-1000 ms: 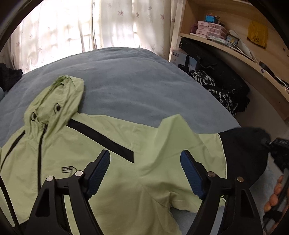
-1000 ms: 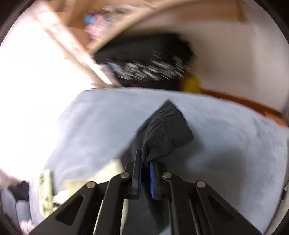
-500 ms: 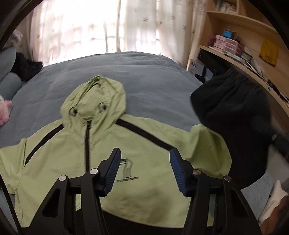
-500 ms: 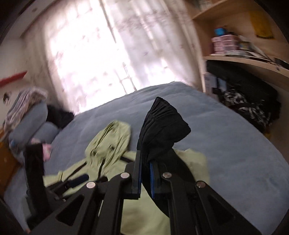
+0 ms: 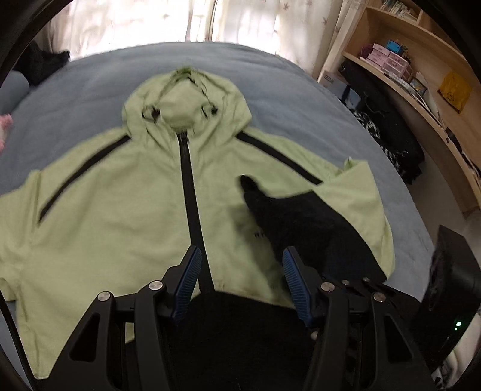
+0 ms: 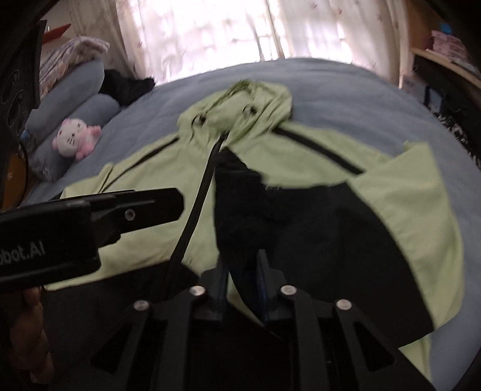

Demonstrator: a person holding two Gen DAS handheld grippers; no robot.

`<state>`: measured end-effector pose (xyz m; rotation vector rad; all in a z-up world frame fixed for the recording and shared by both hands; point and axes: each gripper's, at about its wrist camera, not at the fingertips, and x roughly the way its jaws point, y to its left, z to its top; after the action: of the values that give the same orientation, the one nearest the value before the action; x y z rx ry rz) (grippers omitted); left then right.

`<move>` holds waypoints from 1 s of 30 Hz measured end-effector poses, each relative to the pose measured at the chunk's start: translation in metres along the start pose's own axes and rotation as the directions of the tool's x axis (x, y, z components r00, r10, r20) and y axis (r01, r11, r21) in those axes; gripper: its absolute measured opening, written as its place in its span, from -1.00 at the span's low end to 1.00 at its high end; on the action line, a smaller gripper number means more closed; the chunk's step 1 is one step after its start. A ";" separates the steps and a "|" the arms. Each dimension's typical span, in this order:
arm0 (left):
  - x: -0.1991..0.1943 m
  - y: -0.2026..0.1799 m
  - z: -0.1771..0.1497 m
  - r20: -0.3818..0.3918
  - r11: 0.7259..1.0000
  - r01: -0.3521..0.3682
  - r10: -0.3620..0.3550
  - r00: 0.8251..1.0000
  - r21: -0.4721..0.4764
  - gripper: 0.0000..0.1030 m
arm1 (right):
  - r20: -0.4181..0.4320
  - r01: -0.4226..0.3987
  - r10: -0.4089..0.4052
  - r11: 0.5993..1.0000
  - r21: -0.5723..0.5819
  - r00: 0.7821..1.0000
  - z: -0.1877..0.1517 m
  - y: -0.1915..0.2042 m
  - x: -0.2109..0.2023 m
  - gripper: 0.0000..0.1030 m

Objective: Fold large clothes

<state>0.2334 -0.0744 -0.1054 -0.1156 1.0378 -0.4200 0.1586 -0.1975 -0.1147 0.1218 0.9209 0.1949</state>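
Left wrist view first: compared with half a second ago, the black sleeve end (image 5: 300, 222) isn't hanging up in the air at the right anymore, it's now draped down across the chest of the light green hooded jacket (image 5: 120, 210), tip landing just right of the black zipper (image 5: 189, 180). The view has also swung so the jacket sits pretty much centred, hood pointing away toward the curtains (image 5: 240, 21). The jacket lies front-up on the grey-blue bed (image 5: 300, 90). The left gripper (image 5: 239, 282) hovers over the hem with its jaws spread wide, nothing between them. On the right there's a wooden shelf (image 5: 421, 60) with small boxes, plus dark bags underneath.

Right wrist view: the sleeve used to stick up from the jaws, now it's laid forward onto the jacket (image 6: 405, 186). The right gripper (image 6: 242, 279) has its jaws pinched nearly together on the black sleeve end (image 6: 240, 210), fabric bunched between the blue pads. The left gripper (image 6: 141, 207) cuts in from the left edge, blocking part of the jacket's far side. A pink-and-white plush toy (image 6: 75, 137) sits by the grey pillows (image 6: 75, 99) at the left. It's all a bit motion-blurred.
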 end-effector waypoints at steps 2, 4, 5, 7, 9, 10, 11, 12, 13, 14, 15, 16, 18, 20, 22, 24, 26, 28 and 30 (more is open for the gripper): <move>0.010 0.008 -0.007 -0.035 0.999 0.050 -0.051 0.998 -0.016 0.07 | -0.029 -0.028 0.028 1.000 0.007 0.999 -0.005 -0.002 0.003 -0.18; 0.015 0.013 -0.012 -0.055 0.993 0.107 -0.110 0.992 -0.045 0.08 | -0.038 -0.042 0.043 0.999 0.019 0.998 -0.009 -0.004 0.002 -0.08; 0.018 0.017 -0.014 -0.062 0.989 0.137 -0.141 0.988 -0.064 0.10 | -0.042 -0.045 0.046 0.999 0.021 0.998 -0.011 -0.007 0.001 -0.07; 0.021 0.023 -0.016 -0.073 0.978 0.183 -0.190 0.979 -0.097 0.15 | -0.056 -0.046 0.047 0.999 0.021 0.997 -0.013 -0.006 0.001 -0.07; 0.023 0.028 -0.016 -0.075 0.968 0.220 -0.230 0.970 -0.121 0.15 | -0.071 -0.056 0.058 0.998 0.029 0.996 -0.016 -0.011 -0.001 -0.07; 0.023 0.030 -0.016 -0.076 0.962 0.241 -0.252 0.965 -0.132 0.15 | -0.073 -0.057 0.059 0.998 0.030 0.996 -0.018 -0.008 0.002 -0.07; 0.025 0.032 -0.016 -0.079 0.956 0.256 -0.268 0.960 -0.141 0.15 | -0.072 -0.059 0.062 0.998 0.034 0.996 -0.020 -0.010 0.000 -0.07; 0.028 0.032 -0.015 -0.083 0.954 0.263 -0.277 0.957 -0.145 0.15 | -0.069 -0.068 0.071 0.997 0.042 0.995 -0.023 -0.013 -0.003 -0.07; 0.030 0.033 -0.016 -0.088 0.954 0.264 -0.279 0.956 -0.144 0.15 | -0.065 -0.074 0.077 0.996 0.047 0.995 -0.023 -0.009 -0.001 -0.07; 0.032 0.031 -0.016 -0.101 0.953 0.270 -0.285 0.953 -0.139 0.15 | -0.060 -0.082 0.085 0.995 0.054 0.995 -0.025 -0.010 -0.003 -0.07; 0.035 0.028 -0.018 -0.110 0.952 0.275 -0.290 0.951 -0.131 0.14 | -0.056 -0.083 0.087 0.995 0.060 0.995 -0.026 -0.011 -0.005 -0.07; 0.037 0.028 -0.018 -0.117 0.953 0.275 -0.290 0.950 -0.126 0.14 | -0.053 -0.086 0.089 0.994 0.065 0.995 -0.027 -0.011 -0.006 -0.07; 0.042 0.022 -0.019 -0.130 0.958 0.265 -0.279 0.951 -0.112 0.14 | -0.047 -0.091 0.095 0.993 0.075 0.994 -0.030 -0.014 -0.010 -0.07; 0.051 0.017 -0.020 -0.148 0.962 0.249 -0.264 0.953 -0.111 0.06 | -0.043 -0.098 0.102 0.992 0.082 0.994 -0.032 -0.016 -0.015 -0.07; 0.062 0.013 -0.020 -0.173 0.968 0.220 -0.239 0.955 -0.121 -0.47 | -0.037 -0.102 0.106 0.991 0.088 0.994 -0.035 -0.020 -0.022 -0.07; 0.071 0.007 -0.020 -0.188 0.969 0.206 -0.230 0.955 -0.138 -0.55 | -0.035 -0.095 0.099 0.991 0.093 0.994 -0.038 -0.026 -0.028 -0.07; 0.070 -0.005 -0.017 -0.175 0.975 0.192 -0.210 0.962 -0.111 -0.62 | -0.028 -0.083 0.087 0.991 0.107 0.996 -0.041 -0.037 -0.038 -0.07; 0.064 -0.015 -0.012 -0.150 0.980 0.179 -0.190 0.970 -0.085 -0.70 | -0.022 -0.062 0.066 0.991 0.119 0.998 -0.044 -0.048 -0.049 -0.07; 0.049 -0.028 0.000 -0.105 0.982 0.179 -0.184 0.977 -0.057 -0.76 | -0.021 -0.027 0.030 0.991 0.133 0.999 -0.047 -0.065 -0.061 -0.07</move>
<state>0.2473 -0.1191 -0.1372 -0.2328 1.1501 -0.5732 0.0925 -0.2728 -0.1081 0.2566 0.9552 0.1616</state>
